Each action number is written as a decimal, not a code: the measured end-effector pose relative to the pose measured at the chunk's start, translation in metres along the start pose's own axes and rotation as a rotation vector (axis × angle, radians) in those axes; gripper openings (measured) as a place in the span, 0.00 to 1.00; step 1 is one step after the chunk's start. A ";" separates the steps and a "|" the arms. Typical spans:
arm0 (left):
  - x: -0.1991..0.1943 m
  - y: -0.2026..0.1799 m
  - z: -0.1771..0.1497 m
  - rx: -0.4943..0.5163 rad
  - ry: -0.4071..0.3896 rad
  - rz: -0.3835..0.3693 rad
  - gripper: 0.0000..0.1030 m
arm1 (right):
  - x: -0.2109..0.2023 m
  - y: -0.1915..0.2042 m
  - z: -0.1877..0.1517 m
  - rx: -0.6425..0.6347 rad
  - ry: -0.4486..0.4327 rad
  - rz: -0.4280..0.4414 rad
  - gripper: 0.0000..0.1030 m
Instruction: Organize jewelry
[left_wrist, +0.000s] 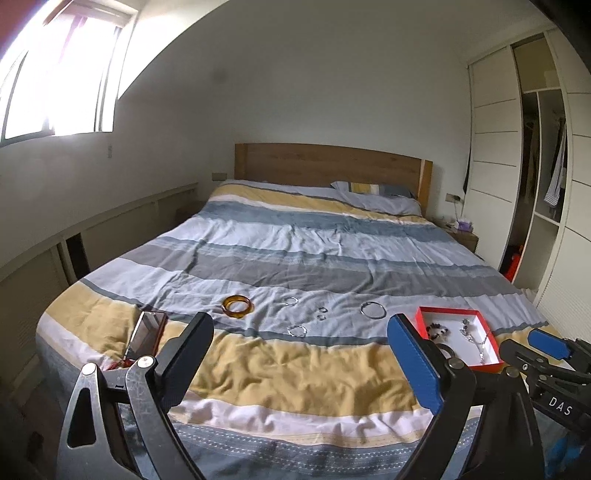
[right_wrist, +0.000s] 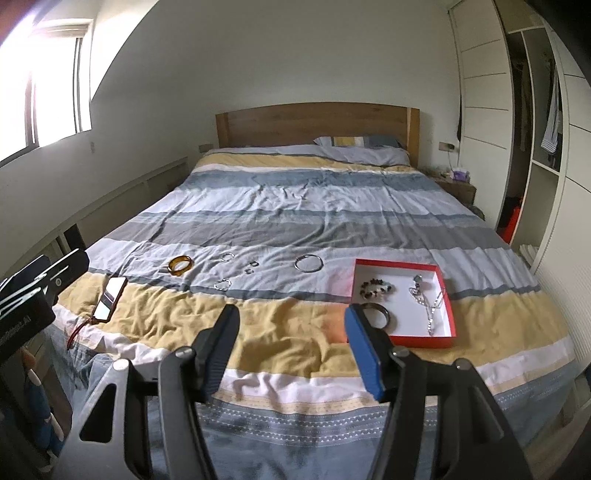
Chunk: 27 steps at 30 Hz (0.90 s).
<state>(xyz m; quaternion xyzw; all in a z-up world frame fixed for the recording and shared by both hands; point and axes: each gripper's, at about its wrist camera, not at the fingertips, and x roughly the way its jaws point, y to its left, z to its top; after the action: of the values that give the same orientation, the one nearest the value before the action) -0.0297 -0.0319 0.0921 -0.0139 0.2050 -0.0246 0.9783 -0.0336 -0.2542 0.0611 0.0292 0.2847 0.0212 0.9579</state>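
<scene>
Red-walled box sits on the bed's yellow stripe with a beaded bracelet, dark ring and silver chain inside; loose pieces — amber bangle, silver hoop, small rings — lie left of it. Both tools stand wide and empty; the left tool faces the amber bangle — nearer than the right tool
</scene>
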 end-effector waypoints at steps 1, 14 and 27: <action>-0.001 0.000 0.000 0.001 -0.001 0.003 0.92 | -0.001 0.001 0.000 -0.001 -0.002 0.003 0.56; 0.011 0.000 -0.007 0.003 0.025 0.022 0.92 | 0.015 -0.001 -0.001 0.007 0.007 0.031 0.56; 0.036 -0.007 -0.019 0.030 0.079 0.020 0.92 | 0.037 -0.004 -0.008 0.009 0.046 0.037 0.56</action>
<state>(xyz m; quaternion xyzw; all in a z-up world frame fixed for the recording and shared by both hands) -0.0043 -0.0415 0.0607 0.0040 0.2434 -0.0183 0.9697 -0.0072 -0.2562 0.0338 0.0380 0.3059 0.0381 0.9505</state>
